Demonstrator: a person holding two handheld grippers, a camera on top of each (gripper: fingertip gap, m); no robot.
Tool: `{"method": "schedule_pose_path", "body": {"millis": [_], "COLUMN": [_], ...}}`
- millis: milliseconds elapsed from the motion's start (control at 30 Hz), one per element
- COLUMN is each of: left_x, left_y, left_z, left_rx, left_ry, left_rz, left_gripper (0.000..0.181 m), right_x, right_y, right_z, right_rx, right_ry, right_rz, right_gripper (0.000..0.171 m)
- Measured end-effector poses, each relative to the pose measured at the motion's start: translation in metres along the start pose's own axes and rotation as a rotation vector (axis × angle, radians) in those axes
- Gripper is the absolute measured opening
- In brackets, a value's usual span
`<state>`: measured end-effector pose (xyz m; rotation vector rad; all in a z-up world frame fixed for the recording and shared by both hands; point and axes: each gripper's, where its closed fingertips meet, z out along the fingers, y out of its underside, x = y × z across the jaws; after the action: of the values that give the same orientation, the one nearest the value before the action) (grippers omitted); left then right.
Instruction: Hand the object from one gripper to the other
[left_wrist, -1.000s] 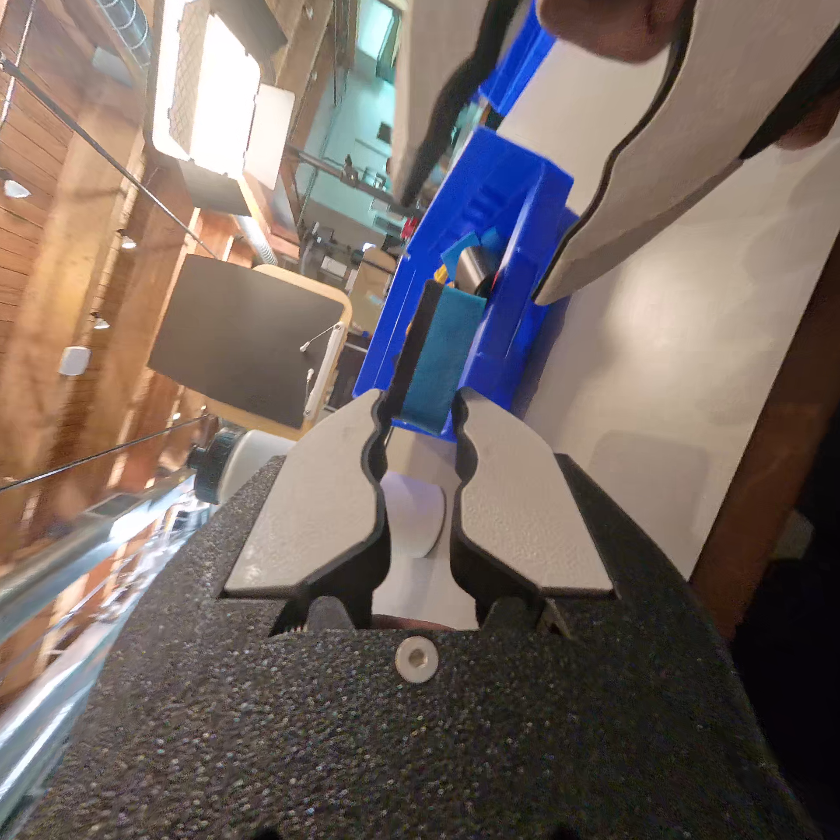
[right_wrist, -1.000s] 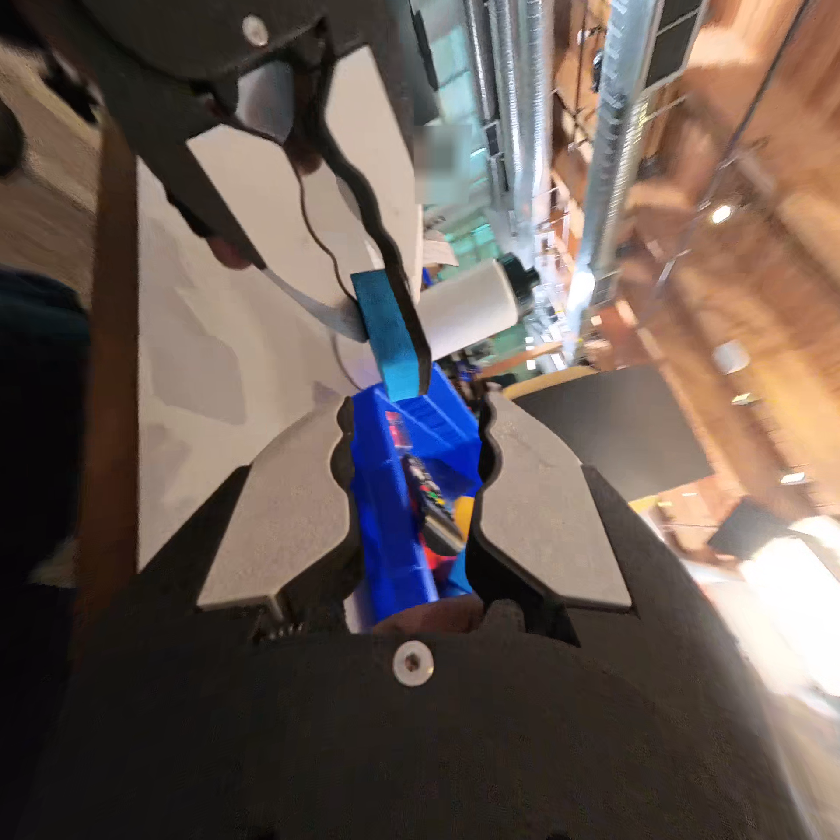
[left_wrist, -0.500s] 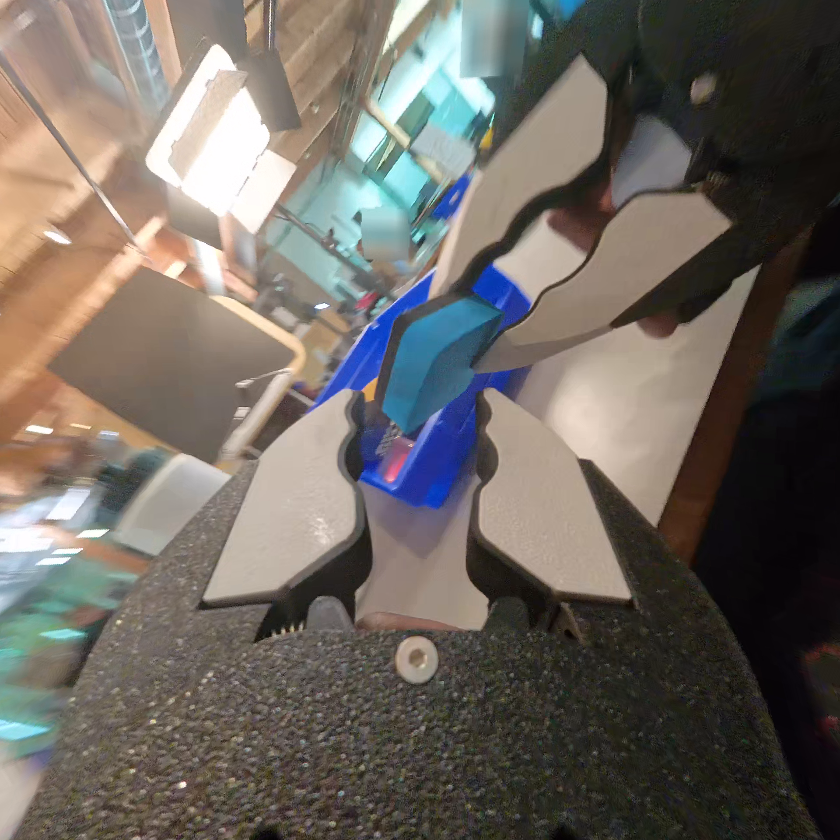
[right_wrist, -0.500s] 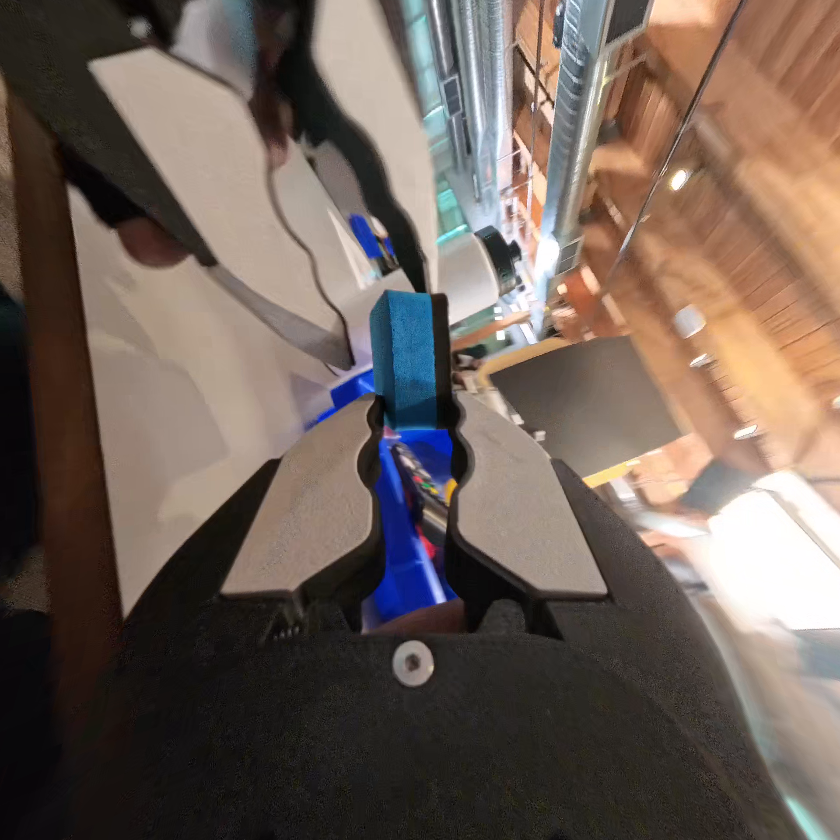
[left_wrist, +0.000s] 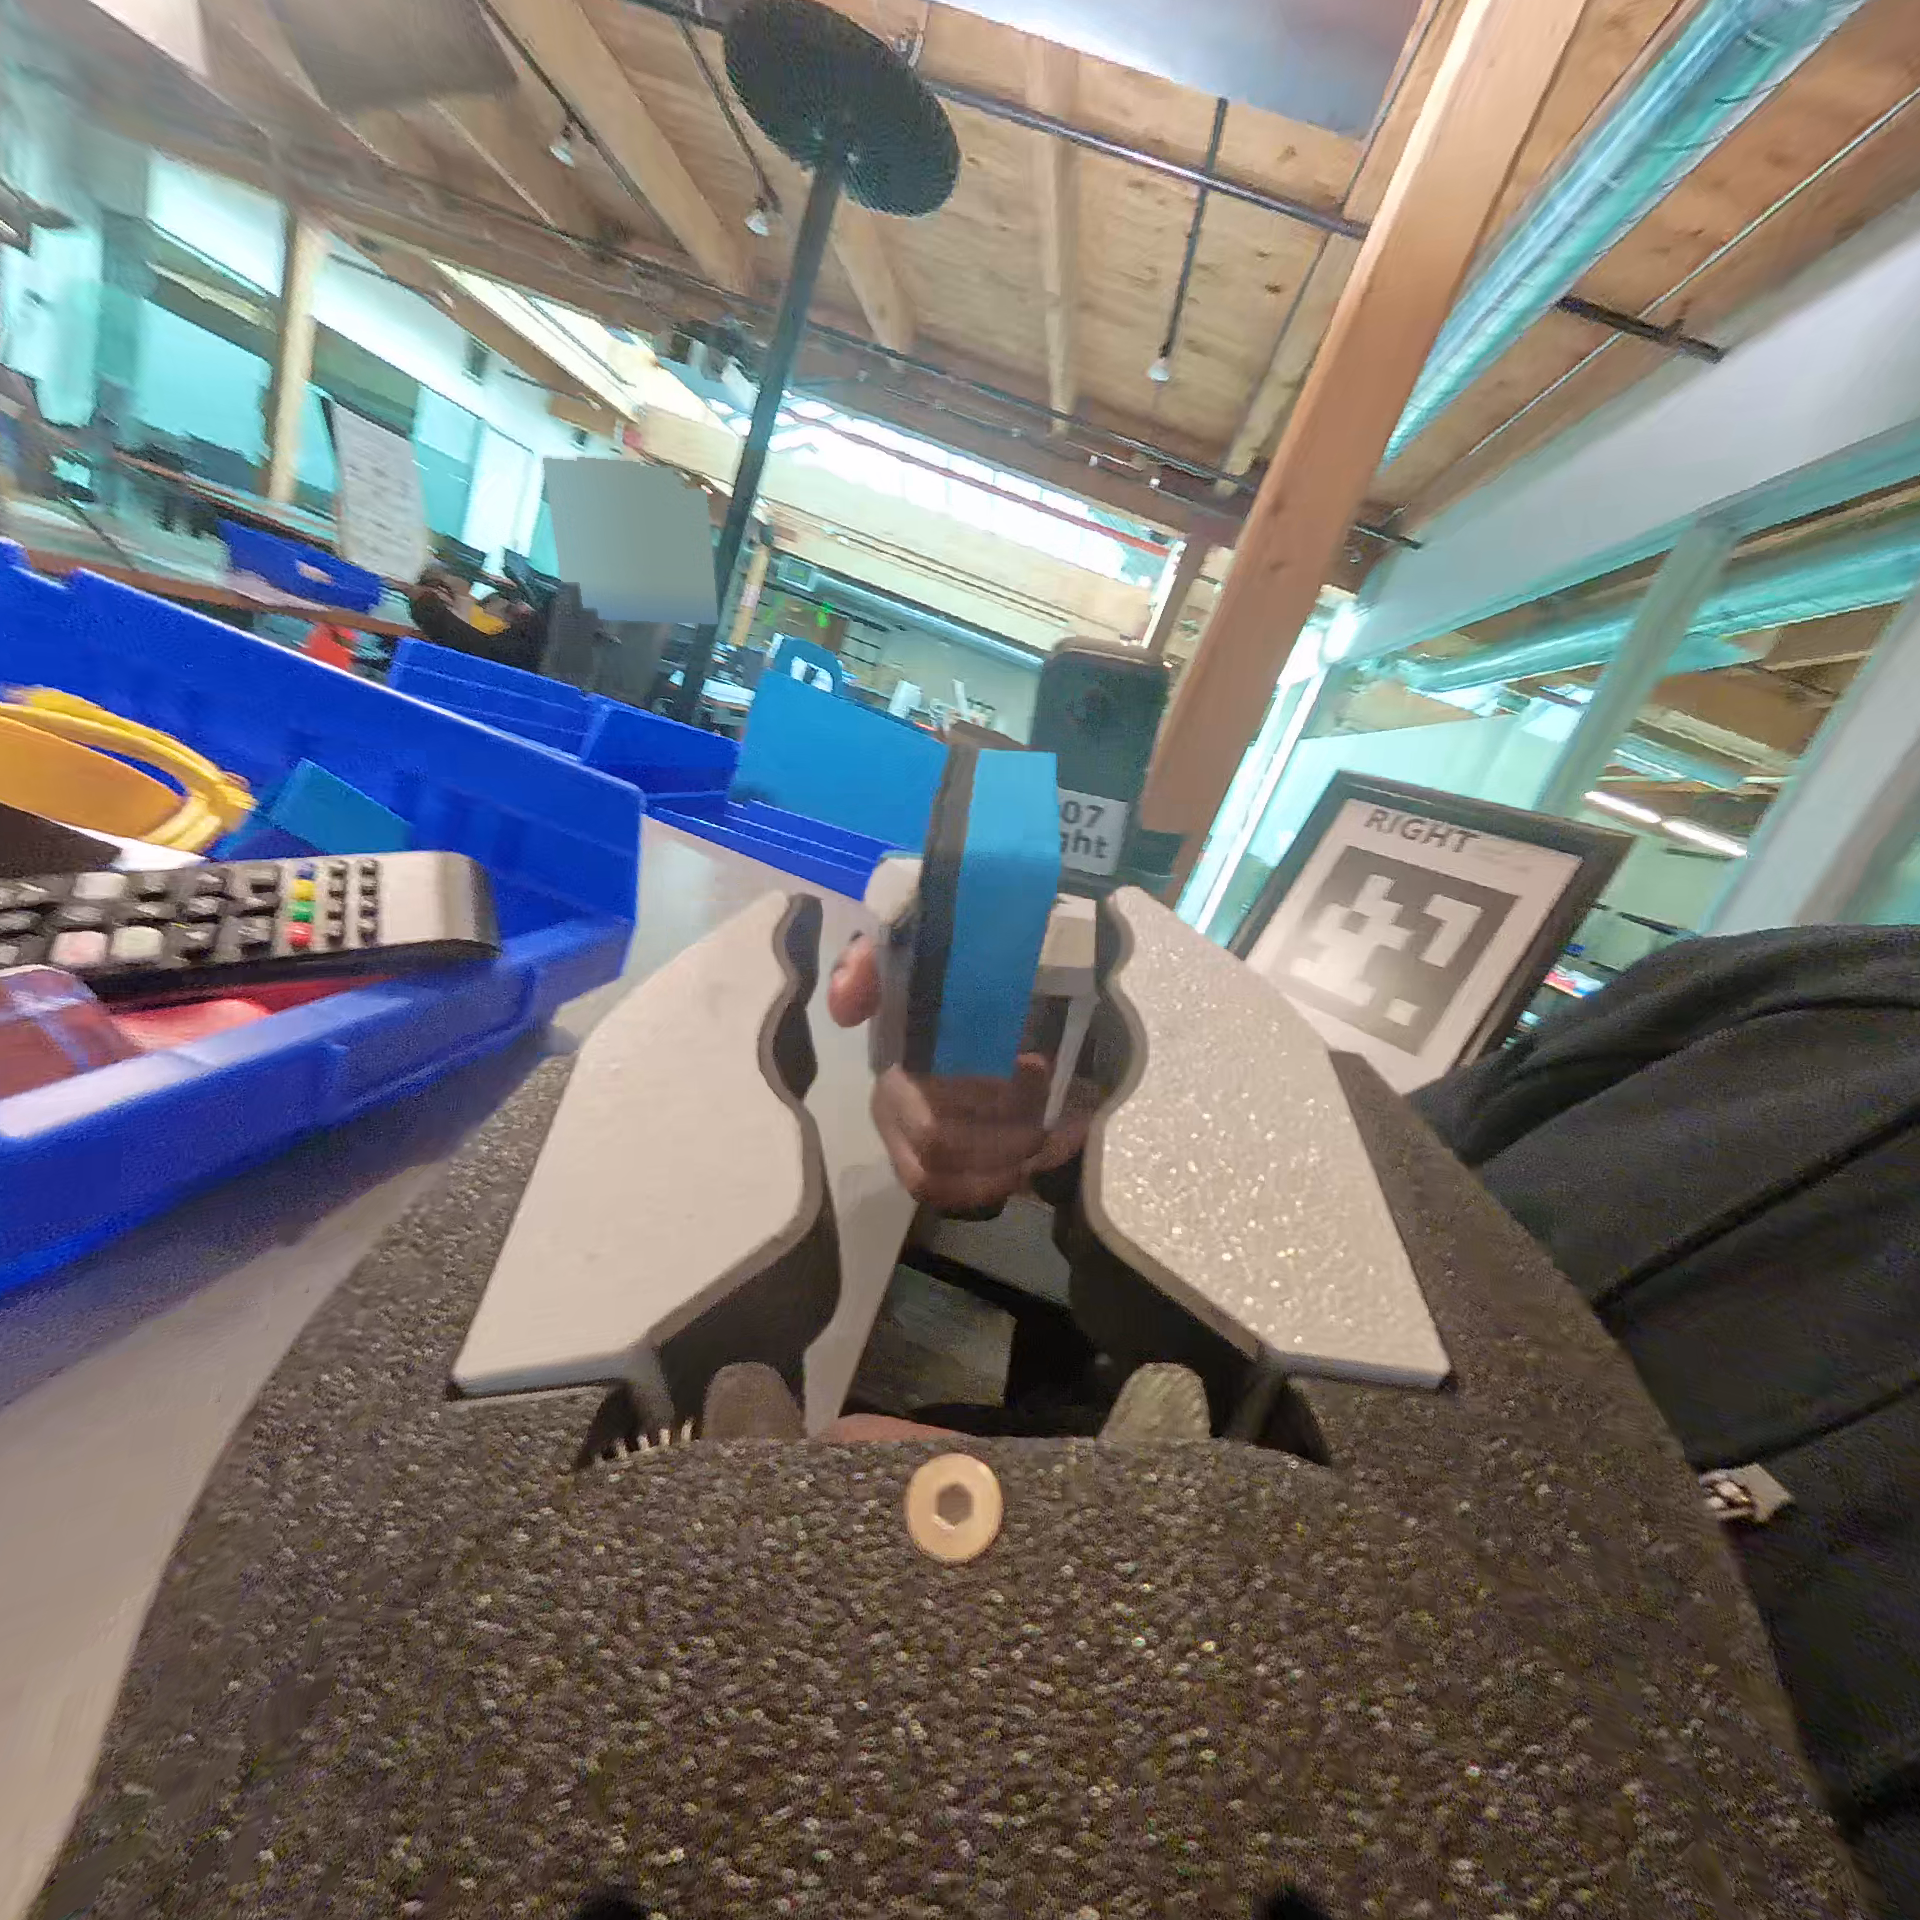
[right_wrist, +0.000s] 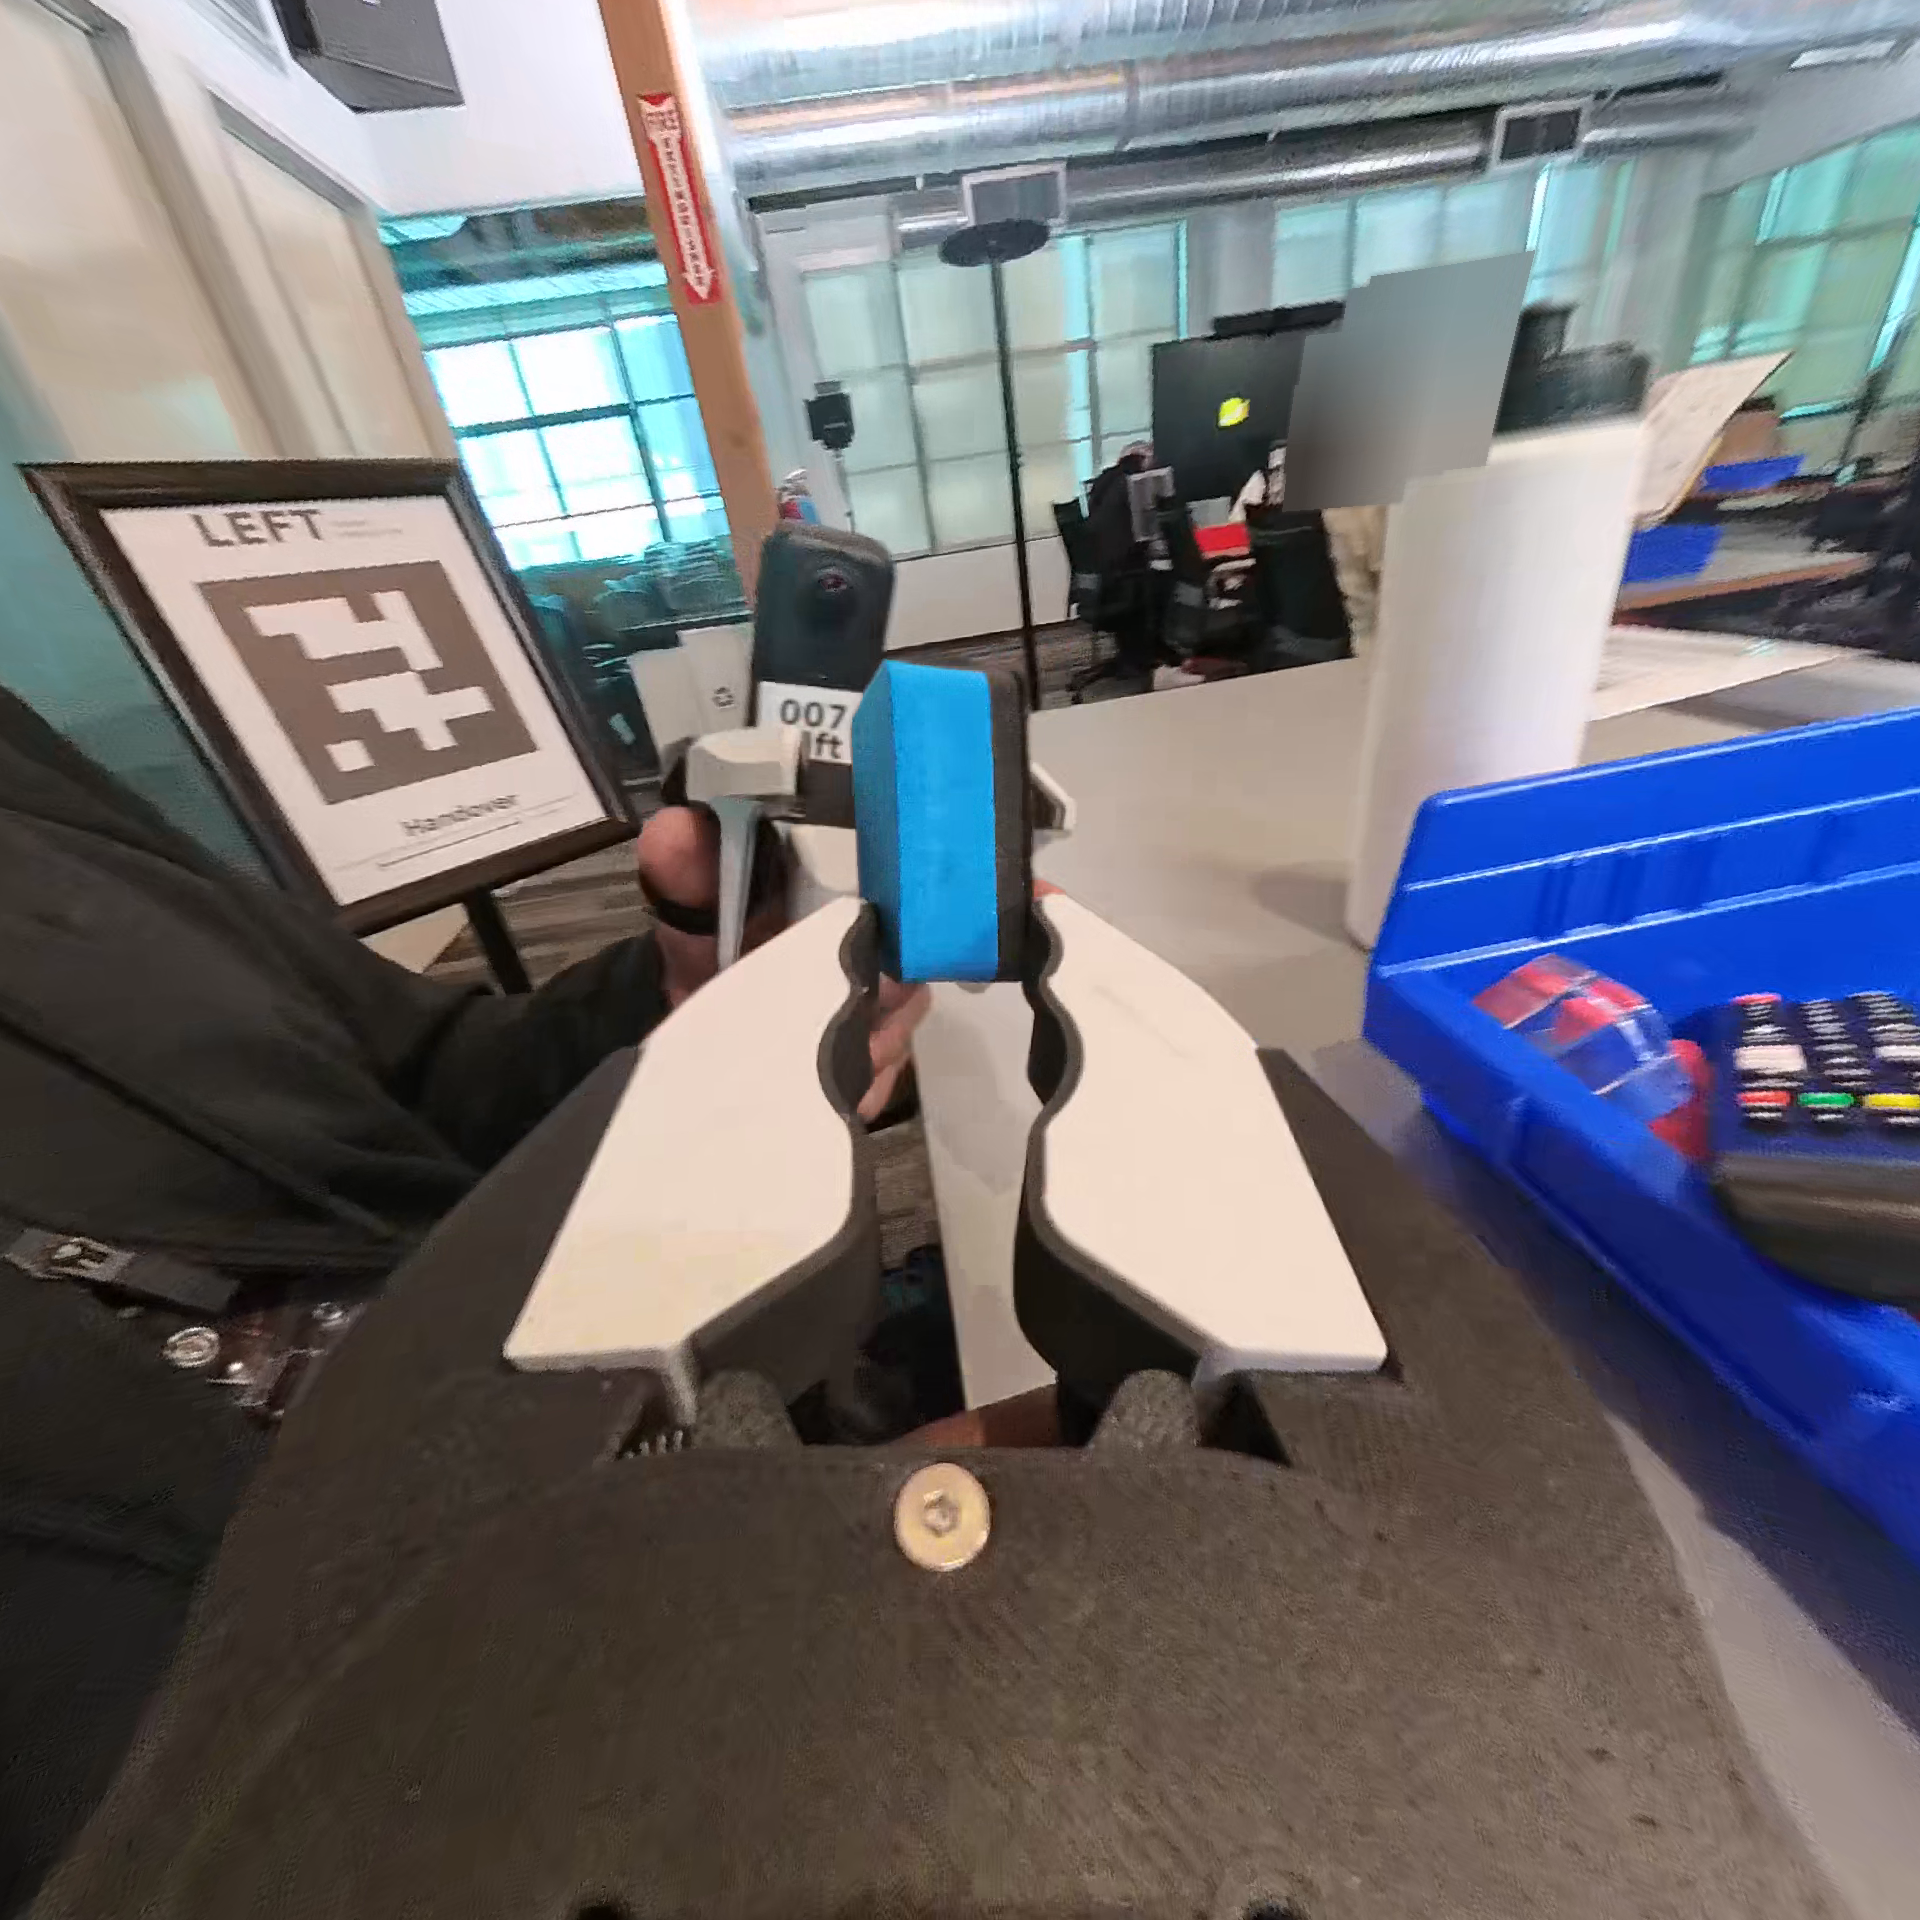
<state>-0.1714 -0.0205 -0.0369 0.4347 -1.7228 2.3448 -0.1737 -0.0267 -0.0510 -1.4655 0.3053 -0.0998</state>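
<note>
The object is a flat foam block, blue on one side and black on the other (right_wrist: 925, 831). My right gripper (right_wrist: 948, 935) is shut on its lower end and holds it upright in the air. In the left wrist view the same block (left_wrist: 992, 904) stands between the tips of my left gripper (left_wrist: 956, 914), which is open and does not touch it. The right gripper's fingers (left_wrist: 1068, 951) show just behind the block. In the right wrist view the left gripper's fingers (right_wrist: 732, 764) show beyond the block, spread apart.
A blue bin (left_wrist: 312, 1091) holds a black remote control (left_wrist: 239, 914) and a yellow ring; it also shows in the right wrist view (right_wrist: 1662, 862). A white cylinder (right_wrist: 1486, 675), two framed marker signs (left_wrist: 1423, 935) (right_wrist: 343, 675) and a person's dark jacket (left_wrist: 1714, 1143) are close by.
The left gripper held the block a second ago. The right gripper closed on it, the left opened, and both grippers swung round to level, facing each other.
</note>
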Motion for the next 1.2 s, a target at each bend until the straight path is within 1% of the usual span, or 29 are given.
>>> {"method": "schedule_pose_path", "body": {"millis": [33, 67, 133, 200, 267, 367, 433, 467, 500, 567, 667, 733, 800, 833, 867, 900, 967, 1000, 1100, 1200], "left_x": [0.002, 0.005, 0.001, -0.007, -0.015, -0.022, -0.025, -0.025, -0.024, -0.023, -0.02, -0.017, -0.016, -0.016, -0.015, -0.014, -0.012, -0.011, -0.004, 0.004], "left_y": [0.004, 0.007, 0.008, 0.006, 0.002, -0.001, 0.001, 0.004, 0.008, 0.017, 0.025, 0.031, 0.035, 0.036, 0.035, 0.032, 0.022, 0.016, 0.004, 0.0], "left_z": [0.002, 0.002, 0.002, -0.001, -0.007, -0.015, -0.017, -0.016, -0.015, -0.011, -0.007, -0.005, -0.004, -0.004, -0.004, -0.004, -0.005, -0.007, -0.011, -0.012], "left_rx": [-0.015, -0.031, -0.044, -0.076, -0.136, -0.284, -0.382, -0.422, -0.451, -0.483, -0.508, -0.518, -0.523, -0.504, -0.478, -0.441, -0.352, -0.311, -0.178, -0.08], "left_ry": [0.013, 0.022, -0.034, -0.144, -0.286, -0.472, -0.56, -0.575, -0.573, -0.547, -0.514, -0.484, -0.457, -0.451, -0.441, -0.432, -0.423, -0.407, -0.303, -0.175], "left_rz": [0.001, 0.027, 0.14, 0.348, 0.654, 1.179, 1.454, 1.557, 1.63, 1.7, 1.769, 1.803, 1.807, 1.785, 1.733, 1.658, 1.462, 1.354, 1.039, 0.781], "left_gripper": [0.043, 0.025, 0.025, 0.025, 0.024, 0.024, 0.024, 0.024, 0.024, 0.024, 0.024, 0.024, 0.024, 0.025, 0.026, 0.031, 0.049, 0.053, 0.058, 0.058], "right_x": [-0.002, -0.003, 0.0, 0.01, 0.022, 0.026, 0.022, 0.019, 0.017, 0.014, 0.015, 0.018, 0.019, 0.019, 0.02, 0.02, 0.02, 0.02, 0.016, -0.001], "right_y": [0.003, 0.006, 0.011, 0.013, 0.008, -0.003, -0.007, -0.006, -0.004, 0.003, 0.016, 0.021, 0.02, 0.019, 0.019, 0.019, 0.013, 0.009, -0.002, -0.011], "right_z": [0.002, 0.004, 0.005, 0.004, -0.002, -0.012, -0.014, -0.014, -0.012, -0.008, -0.002, 0.0, 0.0, 0.0, -0.001, -0.001, -0.003, -0.004, -0.009, -0.011], "right_rx": [-0.011, -0.027, -0.057, -0.093, -0.118, -0.165, -0.214, -0.243, -0.274, -0.329, -0.391, -0.425, -0.409, -0.399, -0.397, -0.385, -0.321, -0.286, -0.162, -0.014], "right_ry": [-0.014, -0.018, 0.013, 0.109, 0.265, 0.455, 0.547, 0.577, 0.594, 0.605, 0.592, 0.597, 0.612, 0.611, 0.596, 0.581, 0.561, 0.544, 0.448, 0.261], "right_rz": [0.014, 0.02, -0.004, -0.095, -0.31, -0.745, -1.046, -1.18, -1.291, -1.443, -1.554, -1.599, -1.602, -1.577, -1.529, -1.462, -1.296, -1.203, -0.922, -0.644], "right_gripper": [0.026, 0.026, 0.027, 0.03, 0.032, 0.035, 0.038, 0.039, 0.041, 0.045, 0.05, 0.049, 0.036, 0.025, 0.025, 0.024, 0.024, 0.023, 0.023, 0.024]}}
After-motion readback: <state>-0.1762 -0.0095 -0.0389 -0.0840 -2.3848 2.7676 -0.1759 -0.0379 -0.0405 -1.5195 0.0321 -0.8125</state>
